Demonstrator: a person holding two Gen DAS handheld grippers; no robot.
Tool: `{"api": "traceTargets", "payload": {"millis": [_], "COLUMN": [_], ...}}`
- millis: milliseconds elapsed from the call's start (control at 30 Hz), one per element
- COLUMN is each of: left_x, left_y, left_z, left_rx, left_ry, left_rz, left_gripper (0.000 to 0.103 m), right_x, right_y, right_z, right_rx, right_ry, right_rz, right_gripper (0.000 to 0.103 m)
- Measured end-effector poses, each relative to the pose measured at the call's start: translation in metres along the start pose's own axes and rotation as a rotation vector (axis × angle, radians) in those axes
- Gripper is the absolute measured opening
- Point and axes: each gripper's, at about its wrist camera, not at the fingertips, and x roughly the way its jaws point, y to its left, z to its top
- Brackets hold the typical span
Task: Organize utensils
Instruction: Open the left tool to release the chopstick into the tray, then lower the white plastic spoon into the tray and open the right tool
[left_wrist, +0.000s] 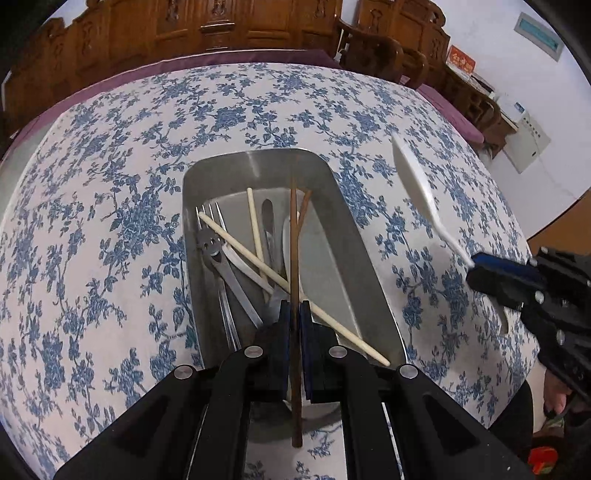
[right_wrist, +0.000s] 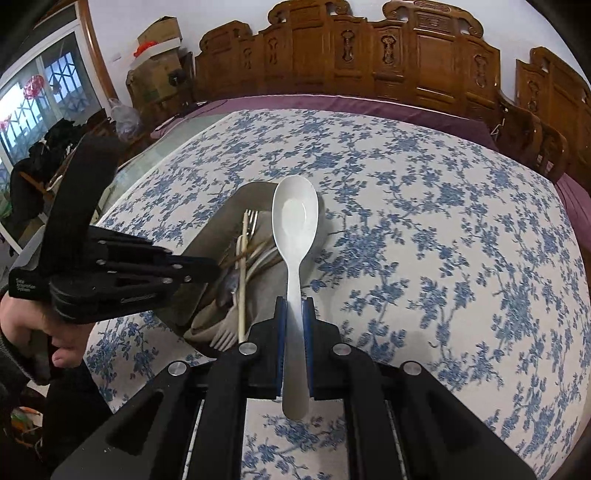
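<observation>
A metal tray (left_wrist: 354, 236) (right_wrist: 218, 236) on the floral tablecloth holds forks, cream chopsticks, a brown chopstick and other utensils. My left gripper (left_wrist: 294, 308) is shut on a dark brown chopstick (left_wrist: 294, 258) and holds it over the tray's near end. It shows from the side in the right wrist view (right_wrist: 210, 271). My right gripper (right_wrist: 294, 306) is shut on the handle of a white spoon (right_wrist: 295, 221), bowl up, held above the table beside the tray's right edge. The gripper (left_wrist: 476, 266) and spoon (left_wrist: 417, 188) also show in the left wrist view.
The table (left_wrist: 110, 221) is covered by a blue-and-white floral cloth (right_wrist: 443, 258). Carved wooden chairs (right_wrist: 369, 55) stand along the far side and right. Boxes and clutter (right_wrist: 155, 62) sit at the far left by a window.
</observation>
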Motion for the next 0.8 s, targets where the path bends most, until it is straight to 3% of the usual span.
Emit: {"api": "traceTargets", "payload": {"millis": [267, 500, 800], "left_x": [0.001, -0.021, -0.051], "left_y": [0.015, 0.031, 0.06], "left_z": [0.0, -0.008, -0.019], "left_rx": [-0.03, -0.064, -0.117], "left_ry": [-0.032, -0.091, -0.156], "left_rz": [0.009, 0.032, 0.077], "left_gripper": [0.005, 0.022, 0.022], "right_x": [0.018, 0.039, 0.076], "right_y": [0.011, 0.027, 0.053], "right_z": [0.01, 0.025, 0.042], "right_rx": [-0.011, -0.005, -0.009], "right_ry": [0.017, 0.019, 0.046], "right_rz": [0.004, 0.027, 0.011], "right_gripper": [0.011, 0.011, 0.011]}}
